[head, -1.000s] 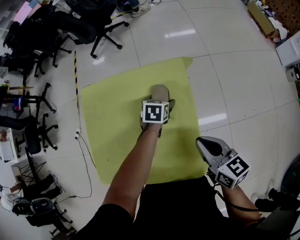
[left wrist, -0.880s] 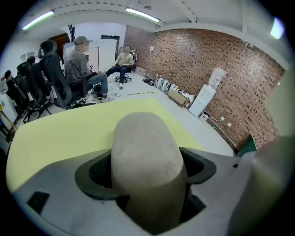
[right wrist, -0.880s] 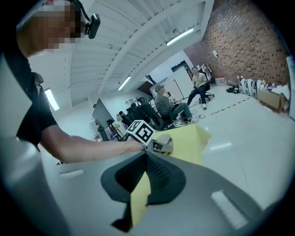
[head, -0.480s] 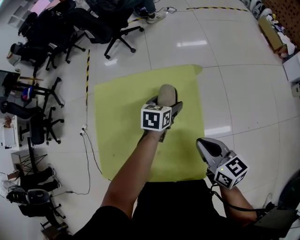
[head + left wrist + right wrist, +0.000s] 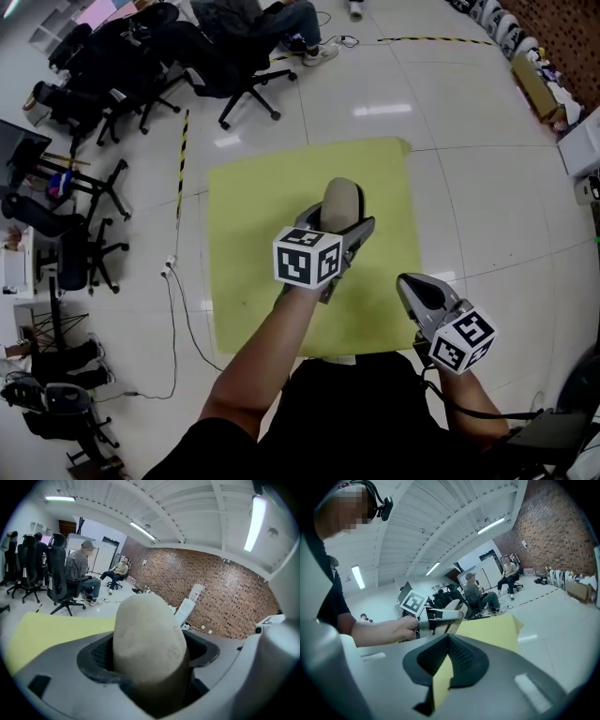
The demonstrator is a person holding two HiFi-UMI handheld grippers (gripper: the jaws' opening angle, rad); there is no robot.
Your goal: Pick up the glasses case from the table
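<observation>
Glasses case: the beige, round-ended glasses case [image 5: 339, 195] is sitting between the jaws of the left hand-held gripper [image 5: 339, 221], its free end sticking out past the jaw tips.
Case position: it is hanging over the middle of the yellow counter [image 5: 253, 206]; in the right gripper view it is showing clear of the yellow top.
Left hand-held gripper: it is clamping the case from both sides, the dark pads pressing against the case's lower half in the left gripper view; its marker cube [image 5: 305, 260] is facing the head camera.
Right hand-held gripper [image 5: 407, 283]: it is staying clenched with nothing in it, the jaw tips meeting and only a thin yellow sliver showing behind them; it is hovering near the counter's near right corner, well apart from the case.
Right marker cube [image 5: 462, 340]: it is riding at the rear of that gripper.
Surroundings: black office chairs [image 5: 216, 56] are standing on the glossy tiled floor [image 5: 487, 159] beyond the counter, and a cable [image 5: 178, 309] is trailing along its left side.
</observation>
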